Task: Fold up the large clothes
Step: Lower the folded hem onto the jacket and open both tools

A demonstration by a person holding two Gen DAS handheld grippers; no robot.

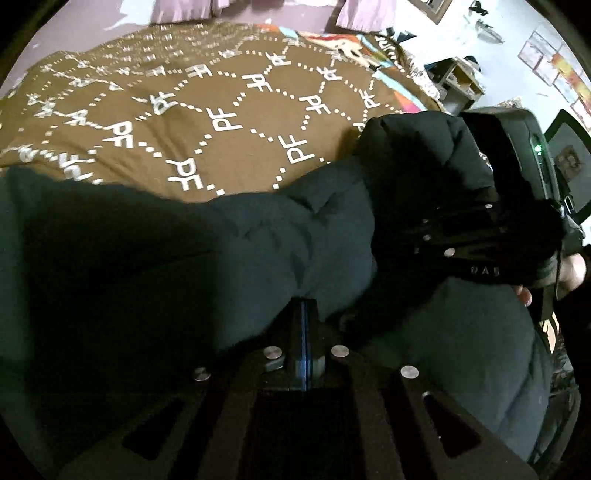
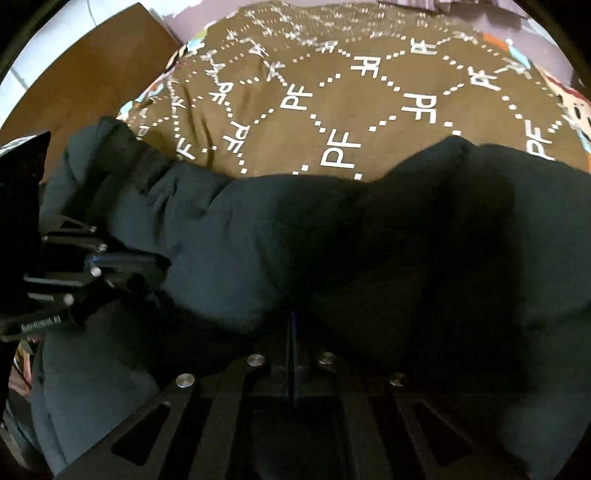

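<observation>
A large dark puffy jacket [image 1: 221, 251] lies across the near edge of a bed; it fills the lower half of the right wrist view [image 2: 332, 240] too. My left gripper [image 1: 304, 314] is shut on a fold of the jacket, its fingertips buried in the fabric. My right gripper [image 2: 293, 321] is likewise shut on the jacket's near edge. The right gripper shows at the right of the left wrist view [image 1: 388, 236], pressed into the jacket. The left gripper shows at the left of the right wrist view [image 2: 162, 266], also in the fabric.
The bed has a brown cover [image 1: 221, 122] with white PF letters and dotted lines, also in the right wrist view [image 2: 332, 103]. Pink pillows [image 1: 184, 9] lie at the head. A shelf [image 1: 458, 81] stands at the right wall. A brown board [image 2: 81, 74] lies left of the bed.
</observation>
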